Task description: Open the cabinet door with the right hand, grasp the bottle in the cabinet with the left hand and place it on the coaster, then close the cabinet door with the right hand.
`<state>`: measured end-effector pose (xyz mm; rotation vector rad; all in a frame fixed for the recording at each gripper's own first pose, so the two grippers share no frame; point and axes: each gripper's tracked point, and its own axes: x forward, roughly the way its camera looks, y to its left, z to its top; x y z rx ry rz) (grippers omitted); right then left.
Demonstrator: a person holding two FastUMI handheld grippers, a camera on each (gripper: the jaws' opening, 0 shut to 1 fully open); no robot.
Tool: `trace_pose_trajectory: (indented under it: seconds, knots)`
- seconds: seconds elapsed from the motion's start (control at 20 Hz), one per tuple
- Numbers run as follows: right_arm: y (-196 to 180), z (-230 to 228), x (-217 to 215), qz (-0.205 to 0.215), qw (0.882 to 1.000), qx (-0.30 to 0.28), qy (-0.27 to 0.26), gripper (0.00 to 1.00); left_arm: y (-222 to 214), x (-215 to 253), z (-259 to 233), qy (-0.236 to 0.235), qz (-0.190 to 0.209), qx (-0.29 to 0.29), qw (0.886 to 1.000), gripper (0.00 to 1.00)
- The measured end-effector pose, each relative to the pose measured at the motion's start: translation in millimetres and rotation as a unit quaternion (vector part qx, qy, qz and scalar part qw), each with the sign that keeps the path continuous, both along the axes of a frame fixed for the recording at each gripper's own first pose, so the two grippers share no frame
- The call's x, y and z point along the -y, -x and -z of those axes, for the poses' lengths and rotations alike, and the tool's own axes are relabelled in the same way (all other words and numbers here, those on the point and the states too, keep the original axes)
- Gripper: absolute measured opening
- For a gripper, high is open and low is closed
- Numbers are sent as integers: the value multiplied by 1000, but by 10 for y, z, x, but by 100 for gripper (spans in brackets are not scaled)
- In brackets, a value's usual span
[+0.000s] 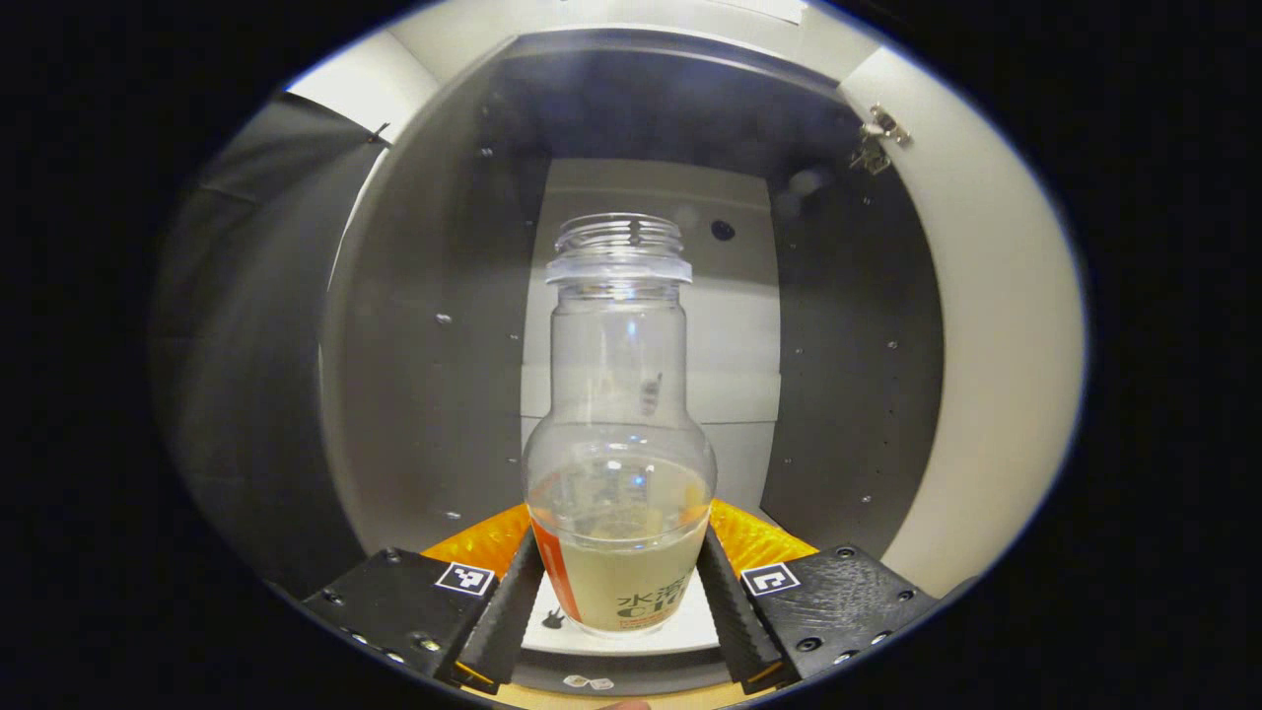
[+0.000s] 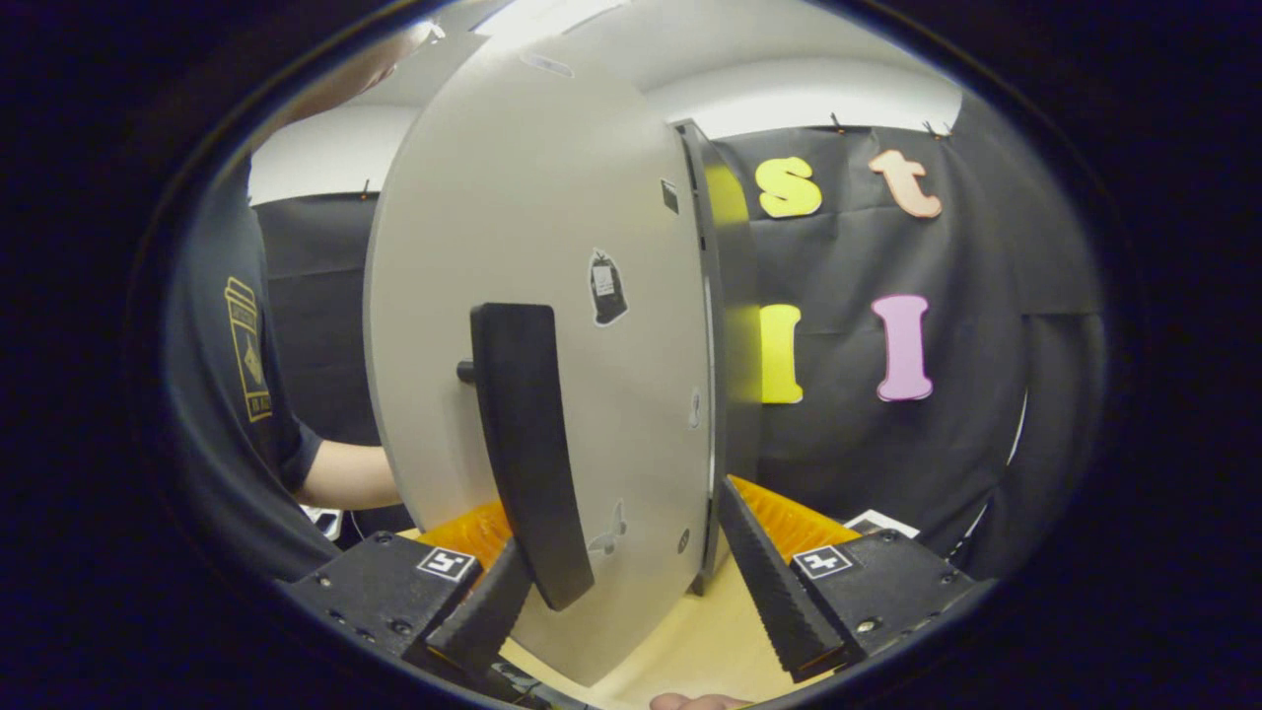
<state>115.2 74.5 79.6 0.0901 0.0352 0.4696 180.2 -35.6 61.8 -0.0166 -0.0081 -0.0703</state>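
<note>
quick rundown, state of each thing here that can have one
door: swung open, its edge between the right gripper's fingers
handle: on the door's face, not clamped
bottle: upright in the cabinet, no cap, partly full of pale liquid
cabinet: open
left gripper: shut on the bottle's base
right gripper: open, straddling the door's lower edge

Clear bottle with pale yellowish liquid and orange label — white cabinet door, black handle.
</note>
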Motion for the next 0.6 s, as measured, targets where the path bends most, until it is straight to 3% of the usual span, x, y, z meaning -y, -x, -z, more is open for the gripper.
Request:
trace_pose_trajectory:
  seconds: [0.05, 0.1, 0.15, 0.3, 0.45, 0.6]
  knots:
    - [2, -4, 1, -3, 1000, 3, 3, 100, 98, -76, -1, -1, -6, 1, 1000, 76]
    - [4, 8, 2, -3, 1000, 6, 1, 100, 194, -171, 1, 1, -13, -1, 1000, 65]
    - [6, 9, 5, 0, 1000, 6, -3, 100, 298, -282, 16, 0, -26, -3, 1000, 76]
    - [18, 10, 39, 35, 999, 7, -9, 100, 609, -593, 74, 4, -41, -6, 999, 76]
    - [59, 10, 135, 115, 993, 12, -20, 99, 955, -866, 178, 18, -41, -3, 999, 76]
    - [129, 36, 228, 203, 978, 17, -39, 94, 1335, -1134, 450, 8, -43, -12, 999, 76]
